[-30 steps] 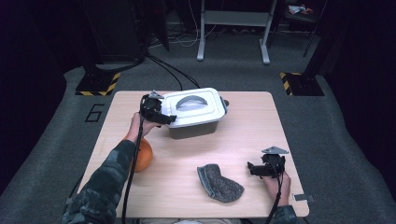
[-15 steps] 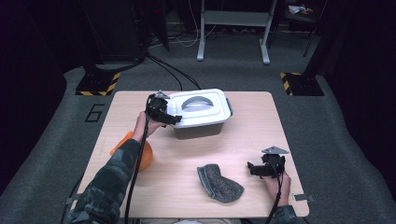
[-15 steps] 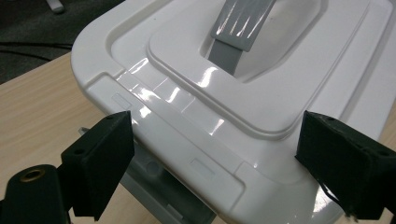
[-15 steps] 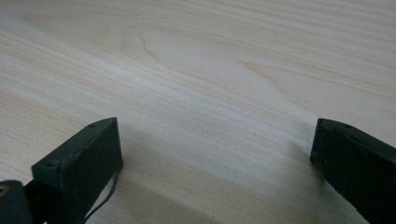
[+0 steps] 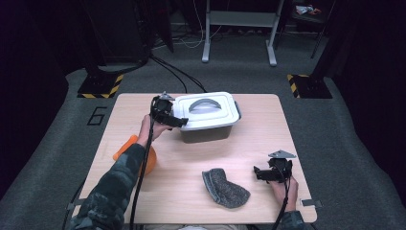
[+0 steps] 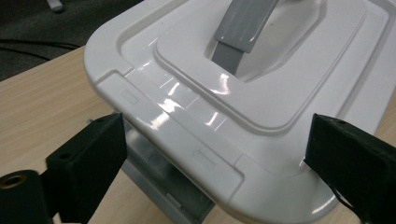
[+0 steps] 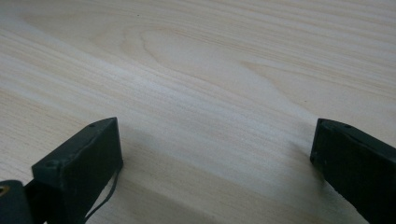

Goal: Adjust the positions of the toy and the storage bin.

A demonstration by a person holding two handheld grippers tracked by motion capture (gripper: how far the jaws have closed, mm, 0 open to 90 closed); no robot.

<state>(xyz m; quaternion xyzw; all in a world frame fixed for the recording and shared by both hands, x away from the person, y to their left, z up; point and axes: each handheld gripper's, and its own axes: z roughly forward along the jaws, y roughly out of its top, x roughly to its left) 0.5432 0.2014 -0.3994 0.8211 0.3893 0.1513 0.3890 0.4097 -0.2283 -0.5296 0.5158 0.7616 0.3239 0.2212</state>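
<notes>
Glossy white plastic lid (image 6: 261, 93) (grey matt handle (image 6: 243, 23)); pale wood-grain table (image 7: 210, 70); rough grey cloth (image 5: 224, 188).

white lidded box (image 5: 207, 115), upright, table's far side

box (image 5: 207, 117) rear centre; cloth (image 5: 224, 188) front; ball (image 5: 148, 160) front-left

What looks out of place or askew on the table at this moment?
Nothing stands out. The white lid sits flat on the grey box, the grey cloth lies crumpled by itself, and an orange thing is partly hidden under the sleeve.
</notes>
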